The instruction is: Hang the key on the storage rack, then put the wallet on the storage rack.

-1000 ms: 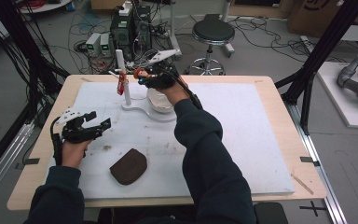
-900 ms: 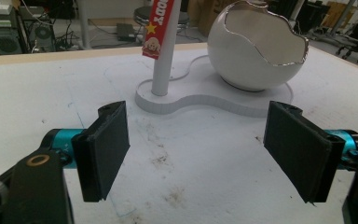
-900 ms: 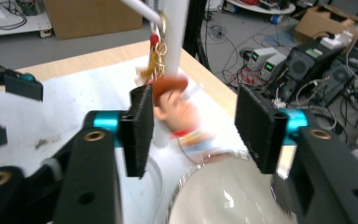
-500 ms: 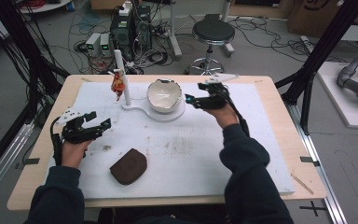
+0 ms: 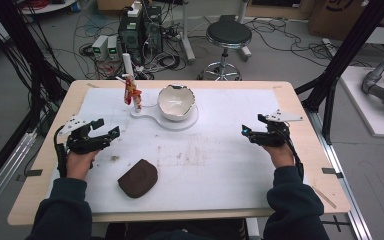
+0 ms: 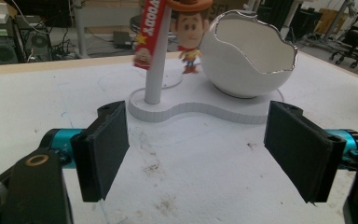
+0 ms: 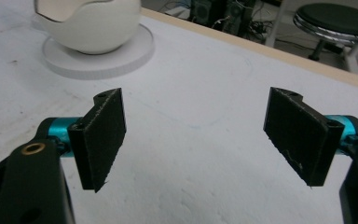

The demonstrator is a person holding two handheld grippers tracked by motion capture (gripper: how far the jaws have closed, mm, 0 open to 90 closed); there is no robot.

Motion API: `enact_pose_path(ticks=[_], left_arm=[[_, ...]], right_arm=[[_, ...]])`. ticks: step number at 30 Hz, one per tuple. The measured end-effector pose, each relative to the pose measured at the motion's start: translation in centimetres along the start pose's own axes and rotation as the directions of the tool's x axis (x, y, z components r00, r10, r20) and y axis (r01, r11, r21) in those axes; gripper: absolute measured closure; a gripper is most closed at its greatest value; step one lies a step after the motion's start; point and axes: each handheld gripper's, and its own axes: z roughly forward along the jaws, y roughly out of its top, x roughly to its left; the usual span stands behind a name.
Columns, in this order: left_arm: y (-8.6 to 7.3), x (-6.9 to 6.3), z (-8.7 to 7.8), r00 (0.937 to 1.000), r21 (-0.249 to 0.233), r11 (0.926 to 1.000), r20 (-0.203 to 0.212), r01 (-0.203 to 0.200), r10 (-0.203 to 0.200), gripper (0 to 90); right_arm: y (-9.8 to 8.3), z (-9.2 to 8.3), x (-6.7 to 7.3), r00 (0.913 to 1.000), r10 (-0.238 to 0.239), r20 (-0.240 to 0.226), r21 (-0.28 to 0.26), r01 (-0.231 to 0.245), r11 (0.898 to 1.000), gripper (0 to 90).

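Observation:
A white stand with an upright post and a broken-egg-shaped bowl sits at the back middle of the white mat. A small cowboy figure on a red strap hangs from the post. In the left gripper view the figure and bowl lie ahead of my left gripper, which is open and empty. My left gripper rests at the mat's left. My right gripper is at the right, well away from the stand. Its jaws have just been opening and hold nothing.
A dark brown pad lies on the mat near the front left. Brownish stains mark the mat's middle. Beyond the table's far edge stand a round stool and computer boxes with cables. Black frame posts flank the table.
My right hand left the post at the back, swept right and down to the mat's right side, and its jaws opened. The figure stays hanging on the post. The left hand kept still.

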Motion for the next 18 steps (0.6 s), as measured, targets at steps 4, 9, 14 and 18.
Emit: enact_pose_path(ticks=[4, 9, 14, 18], left_arm=[[0.0, -0.05, 0.14, 1.0, 0.0, 1.0, 0.004, -0.006, 0.006, 22.9], [-0.05, 0.0, 0.32, 1.0, 0.005, 1.0, 0.002, -0.004, 0.004, 23.1], [-0.05, -0.05, 0.38, 1.0, 0.007, 1.0, 0.009, 0.0, -0.001, 23.1], [-0.08, -0.25, 0.56, 0.9995, 0.017, 0.9998, 0.032, 0.004, -0.005, 23.1]], right_arm=[[-0.63, -0.58, -0.46, 0.9996, 0.018, 0.021, 0.005, -0.018, 1.0, 21.2], [-0.96, -0.93, -0.63, 0.9991, 0.034, 0.027, 0.005, -0.034, 0.999, 21.2], [-0.99, -1.08, -0.56, 0.9989, 0.037, 0.029, 0.007, -0.037, 0.999, 21.2], [-1.09, -1.11, -0.53, 0.9989, 0.036, 0.031, 0.007, -0.037, 0.999, 21.2]])
